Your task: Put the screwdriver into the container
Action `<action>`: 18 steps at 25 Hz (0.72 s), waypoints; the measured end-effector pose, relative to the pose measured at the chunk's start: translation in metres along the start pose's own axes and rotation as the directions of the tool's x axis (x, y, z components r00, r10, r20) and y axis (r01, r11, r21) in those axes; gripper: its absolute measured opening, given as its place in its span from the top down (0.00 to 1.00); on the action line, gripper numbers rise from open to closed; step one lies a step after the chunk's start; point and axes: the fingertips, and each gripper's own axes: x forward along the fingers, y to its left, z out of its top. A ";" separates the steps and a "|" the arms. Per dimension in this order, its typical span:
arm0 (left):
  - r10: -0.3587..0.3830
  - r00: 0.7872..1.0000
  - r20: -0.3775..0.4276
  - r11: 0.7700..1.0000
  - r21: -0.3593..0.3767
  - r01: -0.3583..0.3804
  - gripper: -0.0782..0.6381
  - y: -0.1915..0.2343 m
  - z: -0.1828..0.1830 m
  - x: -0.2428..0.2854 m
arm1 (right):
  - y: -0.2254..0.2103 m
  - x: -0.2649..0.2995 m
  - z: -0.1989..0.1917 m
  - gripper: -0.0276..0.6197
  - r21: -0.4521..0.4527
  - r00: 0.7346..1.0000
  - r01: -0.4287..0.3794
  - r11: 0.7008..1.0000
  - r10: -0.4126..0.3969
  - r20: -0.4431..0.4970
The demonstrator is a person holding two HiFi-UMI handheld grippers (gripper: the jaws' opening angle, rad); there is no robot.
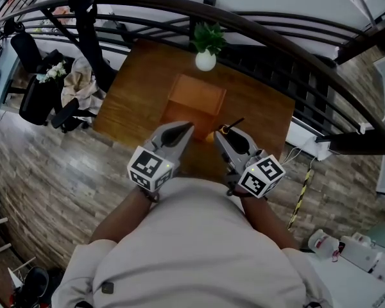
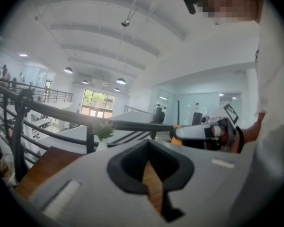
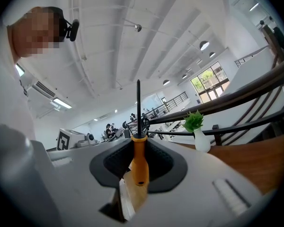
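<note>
R gripper (image 1: 222, 134) clamps screwdriver (image 3: 140, 161) by orange handle, shaft upright. L gripper (image 1: 188, 126) closed, empty. Orange container (image 1: 194, 99) mid-table (image 1: 133, 90).

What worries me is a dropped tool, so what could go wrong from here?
1. The right gripper pinches the screwdriver only by its orange handle, with the long shaft sticking out past the jaws; it might pivot or slip on the way.
2. The container stands just ahead, with the potted plant behind it; an overshoot could knock the plant.
</note>
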 end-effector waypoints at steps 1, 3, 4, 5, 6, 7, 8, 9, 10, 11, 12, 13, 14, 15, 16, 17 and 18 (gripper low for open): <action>0.000 1.000 -0.001 1.000 -0.001 0.000 0.89 0.003 0.000 0.000 | 0.000 0.002 -0.001 0.83 -0.001 1.000 0.000 1.000 0.000 -0.006; -0.001 1.000 -0.003 1.000 -0.004 0.001 0.89 0.009 0.001 0.001 | -0.002 0.006 -0.001 0.83 -0.014 1.000 0.004 1.000 -0.004 -0.019; -0.003 1.000 -0.006 1.000 -0.004 0.003 0.89 0.011 0.001 0.002 | -0.003 0.009 -0.002 0.83 -0.027 1.000 0.007 1.000 -0.008 -0.027; -0.007 1.000 -0.010 1.000 -0.003 0.007 0.89 0.013 0.001 0.003 | -0.004 0.012 -0.003 0.83 -0.037 0.999 0.010 0.999 -0.011 -0.035; -0.012 1.000 -0.016 1.000 -0.004 0.012 0.89 0.015 -0.001 0.004 | -0.005 0.016 -0.005 0.83 -0.041 0.999 0.013 0.999 -0.014 -0.042; -0.017 1.000 -0.021 1.000 -0.007 0.017 0.89 0.017 -0.003 0.004 | -0.007 0.020 -0.006 0.83 -0.039 0.999 0.015 0.999 -0.017 -0.048; -0.020 0.999 -0.027 1.000 -0.013 0.020 0.89 0.021 -0.006 0.005 | -0.010 0.024 -0.008 0.83 -0.033 0.998 0.017 0.999 -0.019 -0.052; -0.021 0.999 -0.032 1.000 -0.019 0.021 0.89 0.025 -0.009 0.006 | -0.012 0.028 -0.010 0.83 -0.026 0.998 0.021 0.999 -0.022 -0.058; -0.021 0.999 -0.037 0.999 -0.026 0.020 0.89 0.029 -0.012 0.006 | -0.015 0.032 -0.012 0.83 -0.018 0.997 0.026 1.000 -0.027 -0.067; -0.022 0.999 -0.043 0.999 -0.032 0.020 0.89 0.034 -0.014 0.006 | -0.018 0.036 -0.015 0.83 -0.010 0.997 0.029 1.000 -0.030 -0.076; -0.022 0.999 -0.048 0.999 -0.036 0.020 0.89 0.038 -0.017 0.006 | -0.021 0.039 -0.018 0.83 -0.001 0.996 0.029 1.000 -0.029 -0.086; -0.023 0.998 -0.054 0.999 -0.040 0.020 0.89 0.042 -0.019 0.006 | -0.024 0.042 -0.022 0.83 0.008 0.995 0.028 1.000 -0.027 -0.097; -0.023 0.998 -0.059 0.999 -0.042 0.021 0.89 0.046 -0.020 0.007 | -0.029 0.046 -0.026 0.83 0.019 0.994 0.028 0.999 -0.025 -0.107; -0.024 0.998 -0.063 0.999 -0.044 0.022 0.89 0.050 -0.022 0.008 | -0.034 0.050 -0.029 0.82 0.031 0.993 0.030 0.999 -0.027 -0.117; -0.026 0.997 -0.067 0.999 -0.045 0.023 0.89 0.055 -0.024 0.010 | -0.039 0.053 -0.033 0.83 0.041 0.992 0.036 0.999 -0.030 -0.124; -0.030 0.997 -0.070 0.999 -0.047 0.026 0.89 0.058 -0.026 0.011 | -0.044 0.057 -0.036 0.83 0.051 0.991 0.042 0.998 -0.035 -0.131; -0.035 0.997 -0.074 0.998 -0.051 0.031 0.89 0.061 -0.029 0.012 | -0.048 0.061 -0.039 0.83 0.061 0.990 0.046 0.997 -0.038 -0.136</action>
